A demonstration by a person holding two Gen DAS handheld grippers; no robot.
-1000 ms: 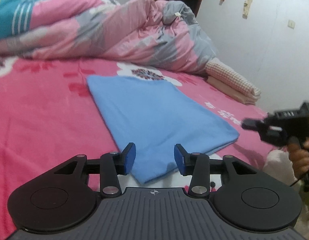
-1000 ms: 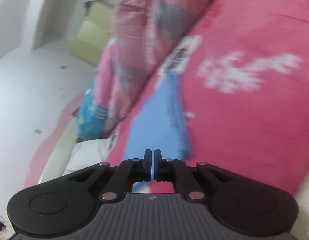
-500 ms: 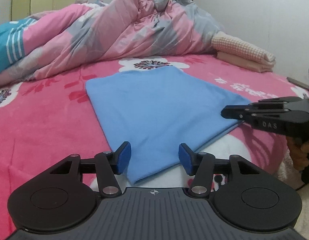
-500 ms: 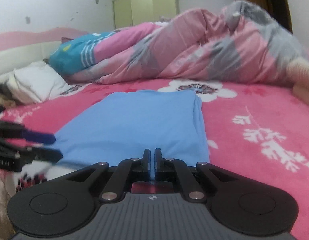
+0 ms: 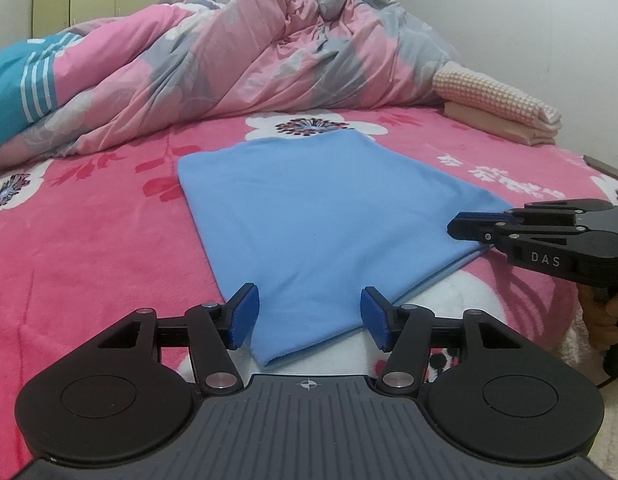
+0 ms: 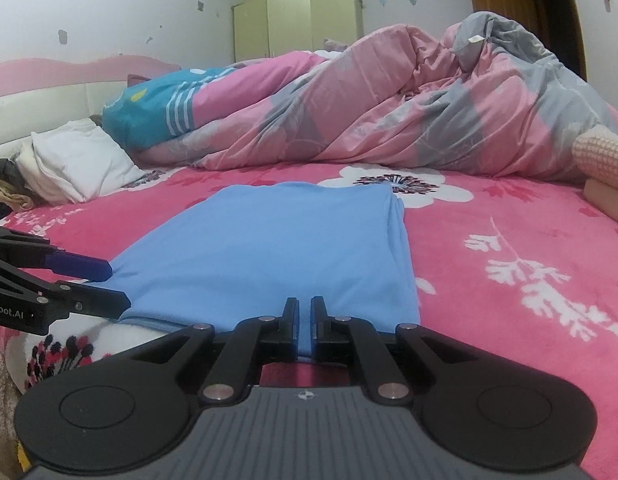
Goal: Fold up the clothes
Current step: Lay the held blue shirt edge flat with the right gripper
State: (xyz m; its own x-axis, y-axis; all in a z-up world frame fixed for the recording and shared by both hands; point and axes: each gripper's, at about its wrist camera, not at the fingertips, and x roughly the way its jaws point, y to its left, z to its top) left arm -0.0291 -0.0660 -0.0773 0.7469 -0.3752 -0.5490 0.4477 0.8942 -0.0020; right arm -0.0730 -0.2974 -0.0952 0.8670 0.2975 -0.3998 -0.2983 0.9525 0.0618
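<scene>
A folded light blue garment point(image 5: 321, 220) lies flat on the pink flowered bed point(image 5: 89, 248); it also shows in the right wrist view point(image 6: 277, 256). My left gripper point(image 5: 309, 314) is open, its blue pads either side of the garment's near corner, just above it. My right gripper point(image 6: 305, 322) is nearly shut with a thin gap, at the garment's near edge; whether cloth sits between the fingers is unclear. From the left wrist view the right gripper point(image 5: 461, 227) sits at the garment's right corner. The left gripper also shows in the right wrist view point(image 6: 113, 284).
A bunched pink and grey quilt point(image 5: 269, 60) fills the back of the bed. A folded checked pink cloth point(image 5: 497, 104) lies at the far right. A white pillow point(image 6: 69, 164) and dark clothes point(image 6: 5, 188) lie by the headboard. The bed edge is below my grippers.
The right gripper swung from a tilted, blurred view to level at the garment's near edge and edged closer. The left gripper lowered slightly toward the near corner, staying open.
</scene>
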